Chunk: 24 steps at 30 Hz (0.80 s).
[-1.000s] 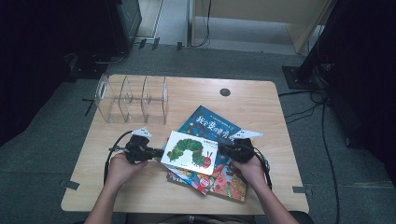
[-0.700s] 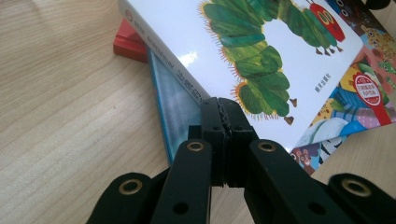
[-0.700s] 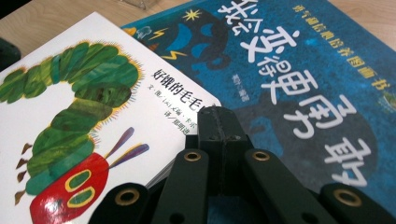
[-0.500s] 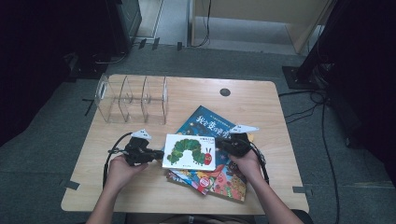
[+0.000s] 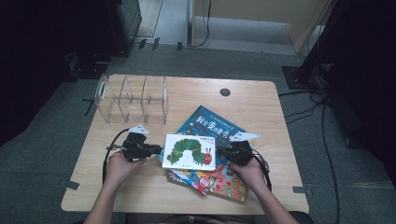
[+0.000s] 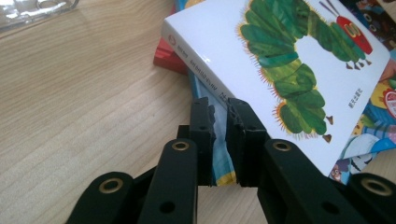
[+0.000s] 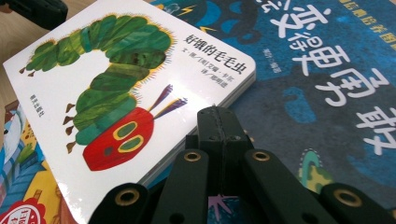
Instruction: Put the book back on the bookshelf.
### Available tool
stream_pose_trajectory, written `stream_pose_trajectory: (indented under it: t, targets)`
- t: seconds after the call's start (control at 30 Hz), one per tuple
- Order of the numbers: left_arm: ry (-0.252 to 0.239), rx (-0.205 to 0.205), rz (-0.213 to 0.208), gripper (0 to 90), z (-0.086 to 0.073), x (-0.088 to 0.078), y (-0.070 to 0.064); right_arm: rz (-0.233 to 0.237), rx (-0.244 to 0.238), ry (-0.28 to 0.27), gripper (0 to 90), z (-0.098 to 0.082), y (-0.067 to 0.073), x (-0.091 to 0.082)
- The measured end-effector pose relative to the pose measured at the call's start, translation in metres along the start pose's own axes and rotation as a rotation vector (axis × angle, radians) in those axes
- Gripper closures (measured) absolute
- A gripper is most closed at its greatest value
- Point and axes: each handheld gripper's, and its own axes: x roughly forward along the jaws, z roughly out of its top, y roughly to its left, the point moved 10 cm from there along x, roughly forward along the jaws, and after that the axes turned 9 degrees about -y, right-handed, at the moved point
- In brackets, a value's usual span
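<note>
A white board book with a green caterpillar (image 5: 190,150) lies on top of a spread of picture books at the table's middle front. My left gripper (image 5: 154,150) is at its left edge. In the left gripper view its tips (image 6: 219,116) nearly touch the book's spine (image 6: 201,70). The jaws have just been opening and stand a narrow gap apart. A strip of blue and yellow cover shows in that gap; whether it lies between the pads or under them I cannot tell. My right gripper (image 5: 222,152) is shut, its tips (image 7: 218,116) against the caterpillar book's (image 7: 116,93) right edge.
Under the white book lie a large blue book (image 5: 212,127) (image 7: 317,84), a colourful one (image 5: 226,183) and a red-edged one (image 6: 168,58). A clear acrylic divider rack (image 5: 133,99) stands at the back left. A black round grommet (image 5: 225,92) sits in the wooden table (image 5: 261,107).
The caterpillar book has turned from a tilt to lie square to the table's front edge. The left gripper's jaws have parted slightly. Both hands have stayed in place.
</note>
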Motion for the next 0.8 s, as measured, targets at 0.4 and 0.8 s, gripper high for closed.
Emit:
stream_pose_trajectory:
  t: [0.4, 0.8]
  targets:
    - [0.016, 0.001, -0.013, 79.2, 0.000, 0.001, -0.003, 0.001, -0.006, -0.017, 90.0, 0.004, 0.003, 0.008]
    - [0.015, -0.014, -0.030, 85.1, -0.004, -0.004, -0.007, -0.008, -0.001, -0.036, 90.0, 0.010, 0.002, 0.019]
